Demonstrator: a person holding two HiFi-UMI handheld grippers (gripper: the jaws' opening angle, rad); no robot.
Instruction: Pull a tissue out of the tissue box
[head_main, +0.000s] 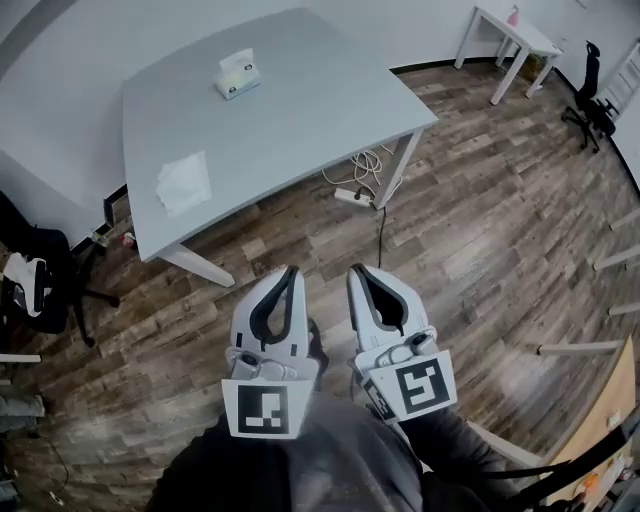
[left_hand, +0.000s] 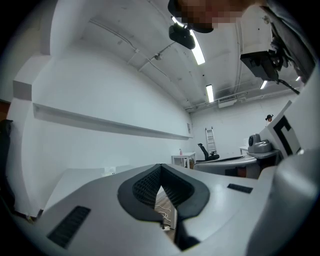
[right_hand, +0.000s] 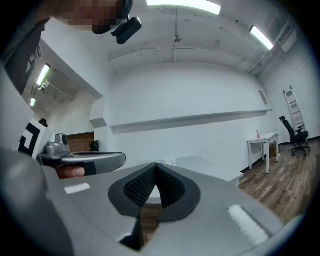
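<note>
Grey table (head_main: 320, 110) carries the tissue box (head_main: 237, 75) near its far edge, well apart from the left gripper (head_main: 289, 272) and right gripper (head_main: 358, 272). Both have their jaws pressed together on nothing, probably because the reach is not yet begun.

I look down on a brown wood-plank floor (head_main: 480, 230); a large pale grey rectangular table (head_main: 300, 110) stands at 11 o'clock; a white power strip (head_main: 352, 195) lies by its leg; a small white table (head_main: 525, 38) sits at 1 o'clock; a black wheeled office chair (head_main: 590, 100) at 2 o'clock; plain white walls (right_hand: 190, 90); long ceiling strip lights (right_hand: 182, 6) glow overhead.
</note>
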